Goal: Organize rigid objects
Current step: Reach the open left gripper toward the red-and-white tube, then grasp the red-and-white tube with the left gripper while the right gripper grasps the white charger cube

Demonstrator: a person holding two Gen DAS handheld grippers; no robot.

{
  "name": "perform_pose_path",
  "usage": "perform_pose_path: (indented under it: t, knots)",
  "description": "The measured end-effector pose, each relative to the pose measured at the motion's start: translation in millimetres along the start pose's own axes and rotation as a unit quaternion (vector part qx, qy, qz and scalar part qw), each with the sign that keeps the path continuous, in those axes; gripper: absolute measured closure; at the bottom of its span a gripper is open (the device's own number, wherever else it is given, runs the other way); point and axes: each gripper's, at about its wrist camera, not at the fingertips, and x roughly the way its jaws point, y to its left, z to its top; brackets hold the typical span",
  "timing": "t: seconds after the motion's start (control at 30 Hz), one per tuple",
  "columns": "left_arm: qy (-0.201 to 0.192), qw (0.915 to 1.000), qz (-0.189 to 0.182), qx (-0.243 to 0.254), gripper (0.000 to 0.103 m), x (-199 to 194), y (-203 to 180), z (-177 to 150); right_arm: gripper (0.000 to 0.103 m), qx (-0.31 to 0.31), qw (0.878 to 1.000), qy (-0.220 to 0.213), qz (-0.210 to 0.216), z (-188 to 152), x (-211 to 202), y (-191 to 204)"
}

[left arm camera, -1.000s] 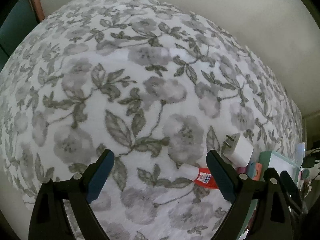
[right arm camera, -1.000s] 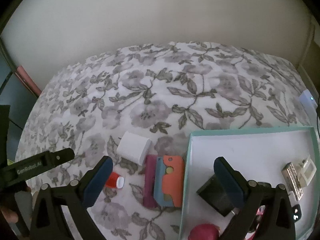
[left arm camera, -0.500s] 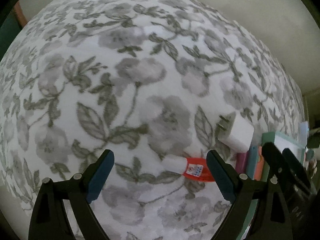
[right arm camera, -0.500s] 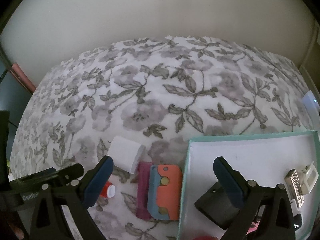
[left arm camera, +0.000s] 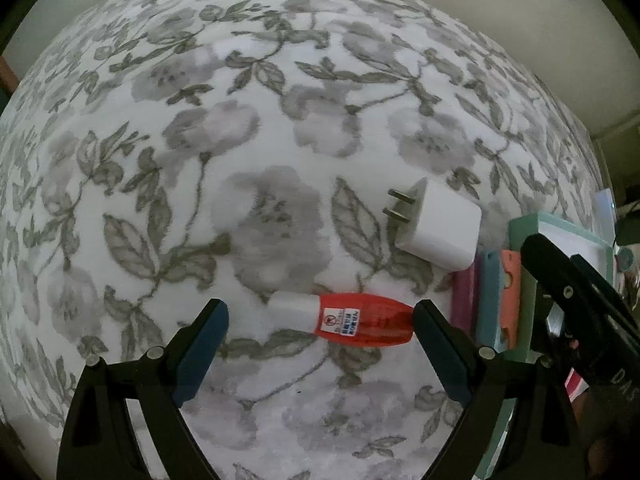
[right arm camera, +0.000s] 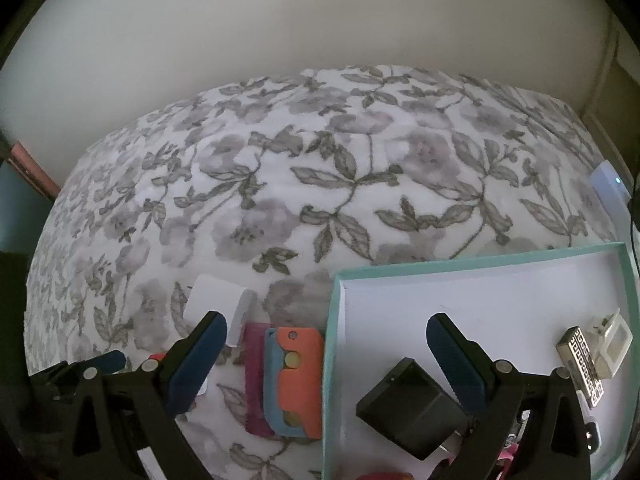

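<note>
Red tube [left arm camera: 352, 319] lies on the bed [left arm camera: 256, 128], between the spread fingers of the left hand-held gripper [left arm camera: 320, 318], untouched.

So over the last sec the left gripper [left arm camera: 320, 320] has slid fwd and down toward the red tube [left arm camera: 352, 318]. Tube was peeking out by the right finger before, now it's lying right btwn the two open fingertips, white cap pointing left, red end almost touching the right finger [left arm camera: 434, 334]. White charger [left arm camera: 438, 226] looks way bigger and closer in the left cam too.

Right gripper [right arm camera: 326, 344] drifted back/down a bit: teal tray [right arm camera: 480, 258] and black box [right arm camera: 412, 404] sit lower in its view. Left gripper's arm now pokes further into the right cam's bottom-left corner, mostly hiding the tube there. Both sets of jaws same wide spread.
</note>
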Motion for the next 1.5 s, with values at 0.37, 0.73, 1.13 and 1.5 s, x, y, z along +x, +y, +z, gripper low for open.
perform_pose_path:
  t: [0.37, 0.73, 1.13, 1.5]
  knots:
    - [0.003, 0.9994, 0.016, 0.029, 0.01, 6.0, -22.1, -5.5, 0.001, 0.001, 1.0, 0.003, -0.005, -1.7, 1.8, -0.7]
    - [-0.002, 0.9987, 0.004, 0.05, 0.024, -6.8, -37.4, -5.2, 0.001, -0.008, 1.0, 0.006, -0.01, -4.2, 3.9, 2.8]
    - [-0.026, 0.9991, 0.032, -0.013, 0.024, -16.2, 12.8, 4.5, 0.003, -0.038, 0.999, 0.009, -0.004, -2.2, 7.0, 24.2]
    - [-0.048, 0.9944, 0.02, -0.092, 0.024, -28.3, 70.5, 11.4, 0.014, -0.063, 0.998, 0.012, -0.029, 5.3, 20.4, 51.7]
